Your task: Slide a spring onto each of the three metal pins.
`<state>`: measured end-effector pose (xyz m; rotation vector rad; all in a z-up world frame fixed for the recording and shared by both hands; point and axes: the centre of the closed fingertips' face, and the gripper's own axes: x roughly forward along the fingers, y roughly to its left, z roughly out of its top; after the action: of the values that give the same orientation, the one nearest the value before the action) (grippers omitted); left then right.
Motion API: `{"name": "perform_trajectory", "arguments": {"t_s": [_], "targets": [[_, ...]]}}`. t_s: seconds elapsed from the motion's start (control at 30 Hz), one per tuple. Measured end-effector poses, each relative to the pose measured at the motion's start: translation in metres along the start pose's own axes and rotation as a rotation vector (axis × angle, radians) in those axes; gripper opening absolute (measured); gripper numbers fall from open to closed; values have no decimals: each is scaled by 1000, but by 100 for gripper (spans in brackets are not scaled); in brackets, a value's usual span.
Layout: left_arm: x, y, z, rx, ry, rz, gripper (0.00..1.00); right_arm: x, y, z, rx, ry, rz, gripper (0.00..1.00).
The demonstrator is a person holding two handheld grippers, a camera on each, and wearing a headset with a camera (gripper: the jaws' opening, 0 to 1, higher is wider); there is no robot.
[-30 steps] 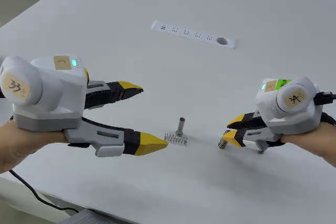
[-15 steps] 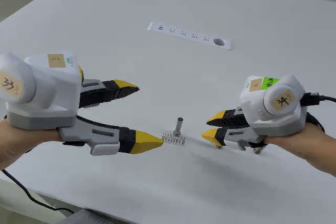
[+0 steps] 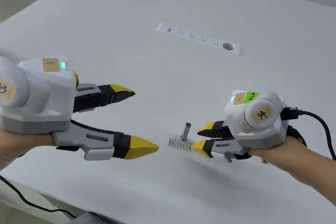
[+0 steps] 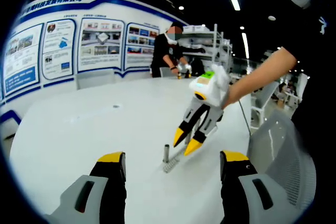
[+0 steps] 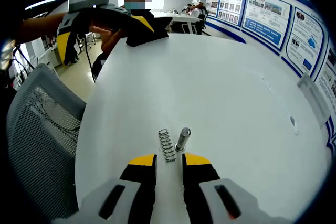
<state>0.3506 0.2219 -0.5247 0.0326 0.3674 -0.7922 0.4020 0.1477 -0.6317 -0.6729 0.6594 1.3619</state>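
Observation:
One short metal pin (image 3: 186,130) stands upright on the white table (image 3: 131,51), with a loose spring (image 3: 178,143) lying flat just in front of it. My right gripper (image 3: 198,137) is low over the table at the right, its yellow tips a narrow gap apart and almost at the spring's right end, holding nothing. In the right gripper view the spring (image 5: 166,144) and pin (image 5: 182,139) lie just ahead of the right gripper (image 5: 169,160). My left gripper (image 3: 137,120) hovers wide open to the left, facing the pin (image 4: 166,152), the spring (image 4: 170,165) and the right gripper (image 4: 185,142).
A white power strip (image 3: 199,39) lies at the far side of the table. A black cable (image 3: 315,124) trails from the right gripper. A mesh chair (image 5: 42,119) stands off the table's edge. People stand in the background.
My right gripper has moved left across the table, from beside springs at the right up to the loose spring and pin. The left gripper has hardly moved.

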Motion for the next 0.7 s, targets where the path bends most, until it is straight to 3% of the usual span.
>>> {"name": "perform_trajectory", "arguments": {"t_s": [0.27,0.57,0.7], "targets": [[-1,4,-6,-12,5,4,74,21,3,-15,-54,74,33,20],[1,5,-7,-38,-10,13,74,28,-1,-16,-39,80,44,20],[1,7,-1,-64,-47,18,74,30,2,-19,-12,81,67,19]]}}
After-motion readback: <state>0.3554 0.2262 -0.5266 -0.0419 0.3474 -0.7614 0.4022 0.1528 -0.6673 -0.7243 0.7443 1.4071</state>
